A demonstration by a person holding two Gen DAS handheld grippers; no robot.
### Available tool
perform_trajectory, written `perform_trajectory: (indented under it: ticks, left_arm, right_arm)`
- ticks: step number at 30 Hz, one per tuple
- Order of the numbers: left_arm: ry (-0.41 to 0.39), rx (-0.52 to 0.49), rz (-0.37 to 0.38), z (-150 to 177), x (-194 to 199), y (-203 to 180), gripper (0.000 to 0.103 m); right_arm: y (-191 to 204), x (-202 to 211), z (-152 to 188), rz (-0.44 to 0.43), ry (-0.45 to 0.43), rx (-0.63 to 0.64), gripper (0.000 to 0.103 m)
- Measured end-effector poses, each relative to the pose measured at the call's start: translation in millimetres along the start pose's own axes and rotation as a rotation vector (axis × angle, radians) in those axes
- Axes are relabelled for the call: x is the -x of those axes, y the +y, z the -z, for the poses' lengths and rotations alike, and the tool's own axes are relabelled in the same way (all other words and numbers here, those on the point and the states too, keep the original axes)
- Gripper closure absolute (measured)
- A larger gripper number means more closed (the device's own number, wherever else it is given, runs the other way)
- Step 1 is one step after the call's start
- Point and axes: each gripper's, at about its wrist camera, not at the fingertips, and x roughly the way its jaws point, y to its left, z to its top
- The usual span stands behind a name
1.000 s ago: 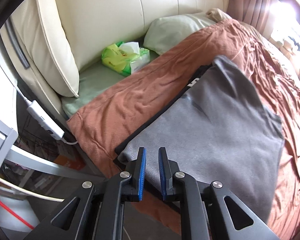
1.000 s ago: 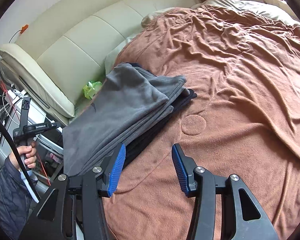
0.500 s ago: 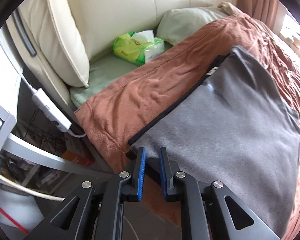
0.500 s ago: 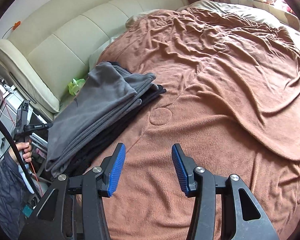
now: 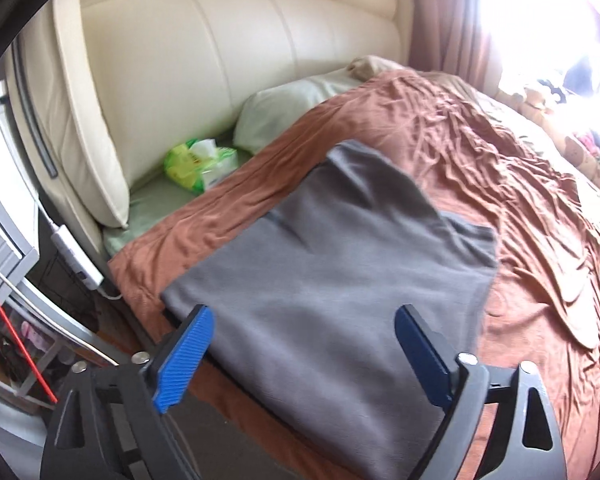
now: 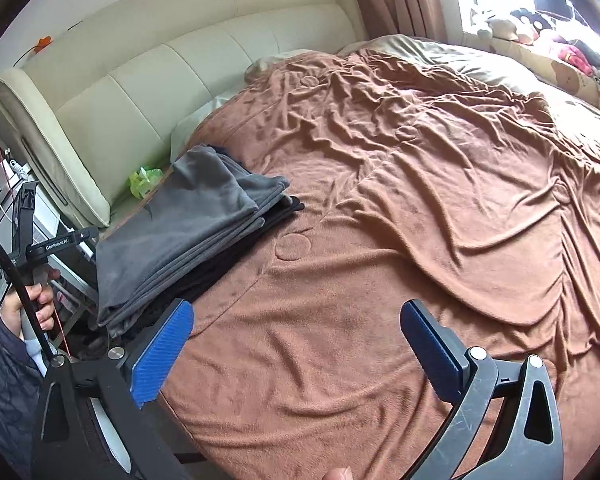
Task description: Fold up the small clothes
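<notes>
Both claws stand wide with nothing between the blue pads: the left claw (image 5: 302,354) has just sprung apart over the near edge of the folded grey fleece garment (image 5: 340,280), and the right claw (image 6: 296,348) has just widened over bare rust-brown bed blanket (image 6: 400,220), with the garment ahead and to its left. The step in hand looks like letting go of a finished fold, so it is best to lift clear without dragging the near hem and leave the layers square. From the right wrist the grey garment shows stacked in several layers on a darker black garment (image 6: 236,252), with the person's left hand (image 6: 30,304) gripping the other tool; the left wrist shows instead a green tissue pack (image 5: 200,164) against the cream padded headboard (image 5: 204,80).
</notes>
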Motion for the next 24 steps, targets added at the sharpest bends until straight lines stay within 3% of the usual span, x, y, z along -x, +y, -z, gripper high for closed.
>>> perform_trajectory:
  ticks: [15,24]
  left_arm:
    - [-0.121,0.001,0.150,37,90,-88,0.002]
    - [-0.150,-0.068,0.195,66,144,-127,0.001]
  right_arm:
    - [-28,115,38,0.086,-0.099,-0.052,0.000]
    - [-35,182,70,0.110,-0.175,-0.079,0.000]
